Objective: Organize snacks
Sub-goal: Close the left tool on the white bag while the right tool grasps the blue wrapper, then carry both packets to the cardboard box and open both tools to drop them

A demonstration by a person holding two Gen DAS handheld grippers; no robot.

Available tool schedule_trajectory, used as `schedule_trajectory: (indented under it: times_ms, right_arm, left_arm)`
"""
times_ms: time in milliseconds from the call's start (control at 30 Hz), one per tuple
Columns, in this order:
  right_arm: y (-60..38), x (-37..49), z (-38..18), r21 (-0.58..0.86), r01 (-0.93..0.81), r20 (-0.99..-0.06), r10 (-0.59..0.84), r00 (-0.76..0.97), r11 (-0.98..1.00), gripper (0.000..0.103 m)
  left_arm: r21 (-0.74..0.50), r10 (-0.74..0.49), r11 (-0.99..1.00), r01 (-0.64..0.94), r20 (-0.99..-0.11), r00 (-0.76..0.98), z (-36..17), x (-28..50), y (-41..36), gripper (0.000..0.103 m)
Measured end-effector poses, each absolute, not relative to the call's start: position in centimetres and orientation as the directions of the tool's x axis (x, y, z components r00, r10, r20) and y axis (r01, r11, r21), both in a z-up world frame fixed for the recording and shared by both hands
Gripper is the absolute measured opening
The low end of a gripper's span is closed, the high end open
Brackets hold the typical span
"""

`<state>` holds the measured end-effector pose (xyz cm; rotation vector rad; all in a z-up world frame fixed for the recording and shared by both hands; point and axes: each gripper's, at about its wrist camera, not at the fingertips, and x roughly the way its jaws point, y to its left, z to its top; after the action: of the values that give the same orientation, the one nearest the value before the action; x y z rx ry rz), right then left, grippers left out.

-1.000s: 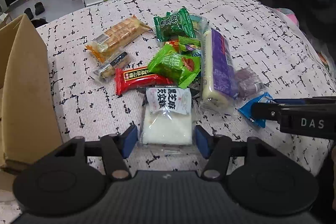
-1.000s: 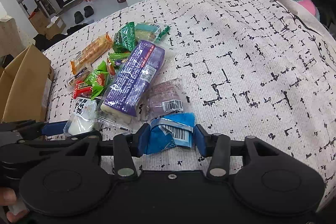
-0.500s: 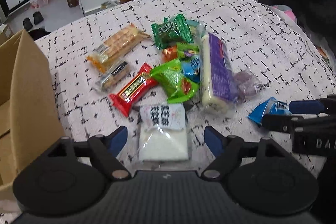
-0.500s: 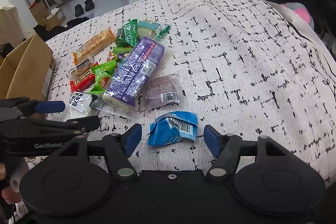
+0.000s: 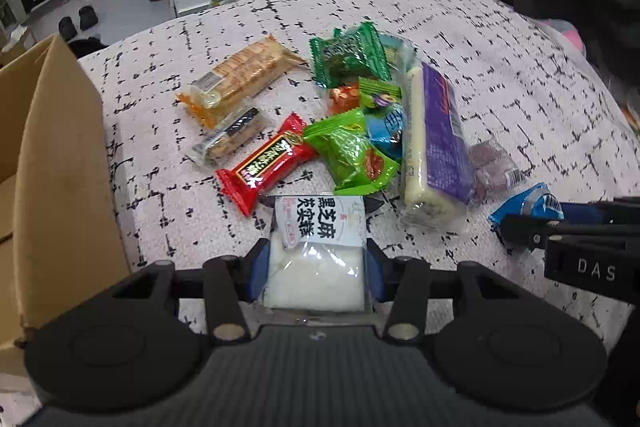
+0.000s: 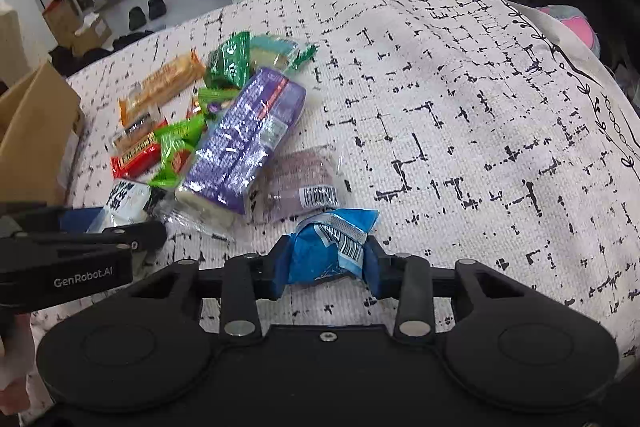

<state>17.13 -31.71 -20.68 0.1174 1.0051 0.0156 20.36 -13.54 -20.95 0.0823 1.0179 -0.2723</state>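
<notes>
2 handheld grippers reach down over a table covered in a white cloth (image 6: 480, 99) with black dashes, where a pile of snack packets lies. The left gripper (image 5: 316, 269) has just been closing, and its blue pads now pinch the sides of a clear packet of white cake (image 5: 316, 259) with a printed label, at the near edge of the pile. The right gripper (image 6: 326, 263) has also just been closing, and its jaws pinch a crumpled blue packet (image 6: 328, 247) that sits apart from the pile, on the near right. Both packets appear to rest on the cloth, though the grippers hide their undersides.

Behind them lie a red bar (image 5: 264, 163), a bright green packet (image 5: 352, 155), a long purple roll (image 5: 436, 143), a cracker pack (image 5: 244, 75) and a dark green packet (image 5: 348, 57). An open cardboard box (image 5: 60, 179) stands at the left edge of the table, just beside the left gripper.

The step in hand seems to be lifting both packets. The box is the likely destination. To do it well, each hand should lift straight up before moving sideways, so the soft wrappers do not drag neighbouring snacks. The cake packet is soft, so a gentle hold suits it. The left hand is nearer the box, so it should go first, leaving room for the right.
</notes>
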Motion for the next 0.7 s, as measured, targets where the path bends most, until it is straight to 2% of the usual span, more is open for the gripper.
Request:
schedule_trajectory:
  times_ms: [700]
  right_arm:
    - [-28.3,17.5,-14.6,0.184,-0.049,-0.737,0.171,0.654,0.982,0.036]
  left_arm:
    - [-0.096,-0.194,0.978,0.186,-0.749,0.633,-14.2,20.0,-9.7,0.047]
